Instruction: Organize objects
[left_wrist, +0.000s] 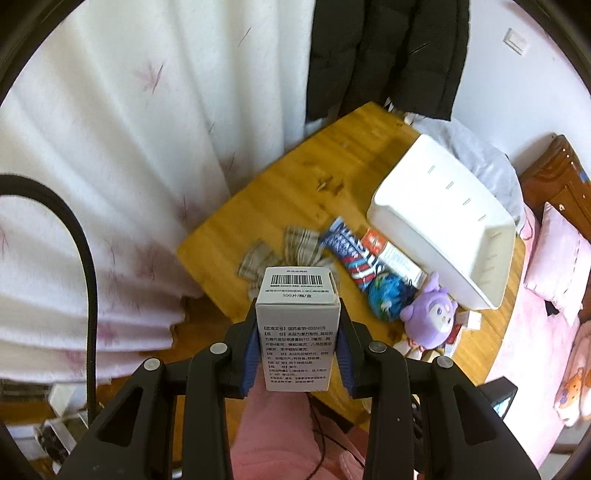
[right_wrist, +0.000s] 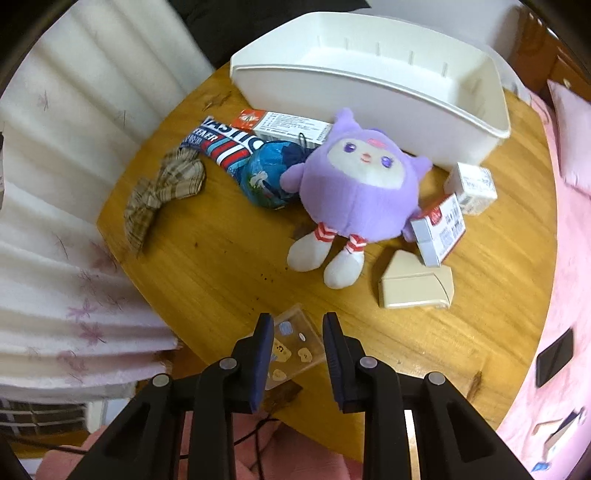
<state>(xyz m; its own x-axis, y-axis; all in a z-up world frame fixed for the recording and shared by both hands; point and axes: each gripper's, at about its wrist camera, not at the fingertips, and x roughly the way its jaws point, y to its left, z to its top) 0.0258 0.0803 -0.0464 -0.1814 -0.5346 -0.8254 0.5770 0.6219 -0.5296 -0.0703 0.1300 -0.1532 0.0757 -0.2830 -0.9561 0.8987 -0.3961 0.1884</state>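
My left gripper (left_wrist: 297, 321) is shut on a white medicine box (left_wrist: 297, 325) with a barcode on its end, held up above the near edge of the wooden table (left_wrist: 295, 177). The empty white bin (left_wrist: 443, 218) stands at the table's far right, also in the right wrist view (right_wrist: 369, 85). My right gripper (right_wrist: 298, 325) is open, its fingers on either side of a clear sticker case (right_wrist: 295, 343) lying at the table's near edge. A purple plush toy (right_wrist: 354, 195) sits in front of the bin, also in the left wrist view (left_wrist: 430, 314).
On the table (right_wrist: 221, 258) lie a plaid cloth (right_wrist: 162, 192), a blue snack bag (right_wrist: 225, 144), a blue ball (right_wrist: 269, 177), a long white box (right_wrist: 288, 125), two small white boxes (right_wrist: 439, 229) (right_wrist: 472, 188) and a beige case (right_wrist: 413, 284). White curtain left, pink bed right.
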